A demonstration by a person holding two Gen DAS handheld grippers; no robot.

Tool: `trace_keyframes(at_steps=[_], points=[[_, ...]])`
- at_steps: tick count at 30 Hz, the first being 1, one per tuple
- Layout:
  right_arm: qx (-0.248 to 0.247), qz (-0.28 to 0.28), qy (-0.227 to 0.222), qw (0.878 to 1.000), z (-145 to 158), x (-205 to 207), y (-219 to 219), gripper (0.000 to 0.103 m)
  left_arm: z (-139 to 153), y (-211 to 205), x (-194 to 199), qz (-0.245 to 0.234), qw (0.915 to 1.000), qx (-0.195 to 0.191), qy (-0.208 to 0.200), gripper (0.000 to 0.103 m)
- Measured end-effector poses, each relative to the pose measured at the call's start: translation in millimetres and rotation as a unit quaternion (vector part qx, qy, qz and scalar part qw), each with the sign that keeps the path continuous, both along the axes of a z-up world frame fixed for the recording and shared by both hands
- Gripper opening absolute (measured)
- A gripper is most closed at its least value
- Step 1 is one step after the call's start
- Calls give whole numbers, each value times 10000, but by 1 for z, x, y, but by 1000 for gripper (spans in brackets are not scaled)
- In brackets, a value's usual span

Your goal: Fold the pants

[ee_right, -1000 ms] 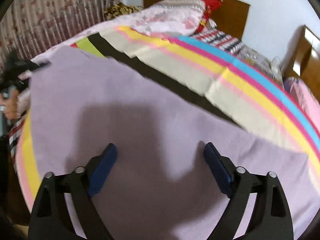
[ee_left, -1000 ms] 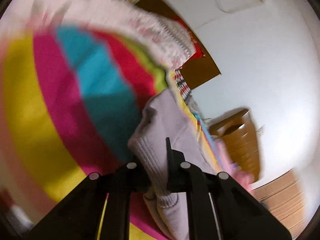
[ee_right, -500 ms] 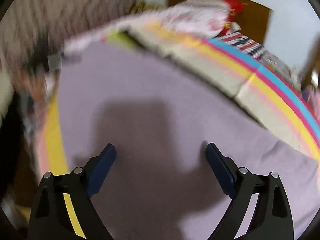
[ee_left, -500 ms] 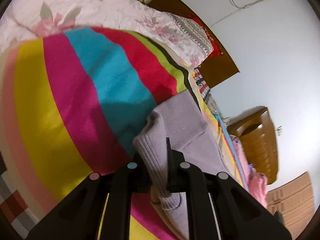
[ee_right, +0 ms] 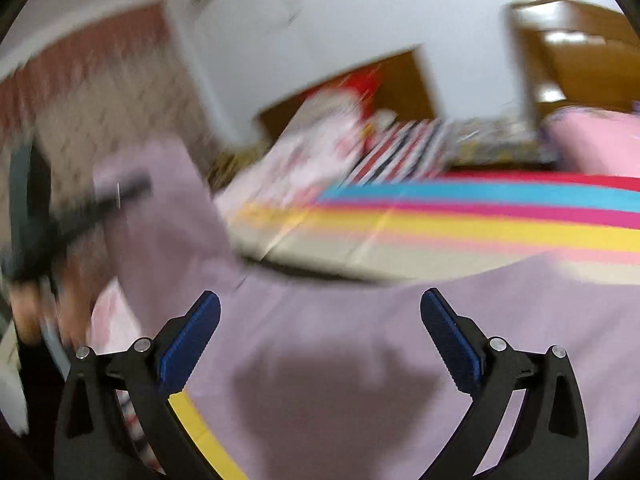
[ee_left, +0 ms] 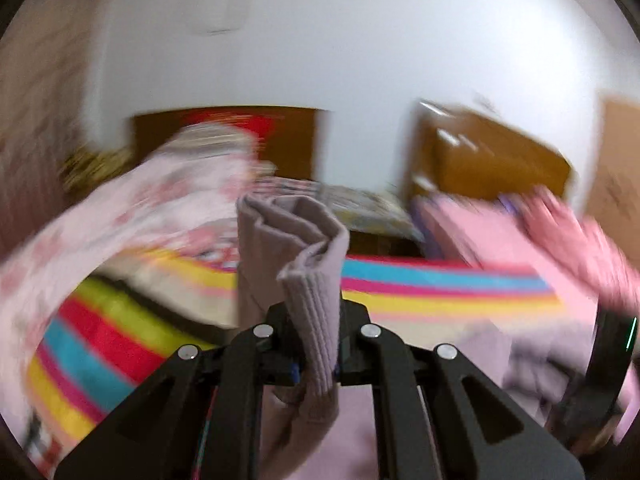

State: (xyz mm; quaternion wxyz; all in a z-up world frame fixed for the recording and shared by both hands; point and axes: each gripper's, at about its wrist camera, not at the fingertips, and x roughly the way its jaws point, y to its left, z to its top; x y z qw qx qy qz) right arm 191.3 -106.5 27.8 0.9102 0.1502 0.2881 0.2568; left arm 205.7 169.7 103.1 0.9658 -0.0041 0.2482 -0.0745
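Note:
The lilac pants (ee_right: 340, 360) lie spread on a rainbow-striped bedspread (ee_right: 500, 224). My left gripper (ee_left: 316, 352) is shut on the ribbed cuff of the pants (ee_left: 312, 320) and holds it lifted, with folded cloth standing up above the jaws. In the right wrist view that lifted end (ee_right: 160, 208) hangs at the left with the left gripper (ee_right: 80, 216) blurred beside it. My right gripper (ee_right: 320, 344) is open and empty, just above the flat part of the pants. It also shows at the right edge of the left wrist view (ee_left: 600, 372).
A floral pink quilt (ee_left: 132, 208) and pillows lie at the head of the bed by a dark wooden headboard (ee_left: 296, 140). A wooden nightstand (ee_left: 492, 164) stands at the right. Pink clothes (ee_left: 520, 232) lie on the bed's right side.
My left gripper has swung up and round with the cuff, lifting that end of the pants off the bed. My right gripper has tilted up; it stays open over the pants.

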Motion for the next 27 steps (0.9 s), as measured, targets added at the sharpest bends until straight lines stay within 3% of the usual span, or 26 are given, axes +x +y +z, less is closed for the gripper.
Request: trace_keyframes(at_steps=[2, 4, 7, 8, 10, 12, 13, 14, 16, 17, 19, 22, 25, 27], points=[[271, -555, -92, 9980, 13, -12, -48, 97, -24, -68, 3, -581, 9967, 529, 181, 11], [385, -1032, -96, 9939, 19, -27, -89, 97, -71, -131, 8, -1153, 9860, 978, 704, 11], [230, -1486, -31, 9886, 17, -45, -125, 97, -141, -184, 10, -1820, 9579, 1487, 1647, 11], [157, -1602, 53, 9869, 12, -50, -133, 97, -154, -188, 8, -1806, 9552, 1656, 1661, 13], [111, -1673, 194, 9857, 3, -56, -141, 97, -152, -186, 3, -1851, 9571, 1614, 1535, 17], [147, -1611, 398, 9860, -9, -57, -143, 97, -137, -168, 2, -2149, 9592, 1009, 1535, 26], [206, -1521, 519, 9868, -14, -55, -141, 97, -125, -154, -3, -2250, 9614, 705, 1421, 44], [263, -1428, 601, 9876, -19, -52, -138, 97, -112, -142, -9, -2229, 9657, 469, 1248, 71], [386, -1034, 859, 9902, -31, -46, -122, 97, -82, -99, -36, -1778, 9828, -20, 493, 94], [400, -797, 1017, 9908, -37, -42, -106, 97, -75, -85, -48, -1581, 9869, -171, 259, 101], [435, -372, 1273, 9902, -46, -39, -81, 95, -71, -41, -69, -907, 9950, -412, 0, 101], [196, 314, 1916, 9808, -68, -30, -35, 82, -89, 1, -79, -68, 9995, -15, 307, 101], [-9, 614, 2388, 9691, -88, -23, -6, 79, -109, 16, -93, 227, 9978, 272, 560, 101], [-104, 546, 2333, 9708, -87, -19, 2, 79, -124, 22, -109, 231, 9973, 196, 672, 101]])
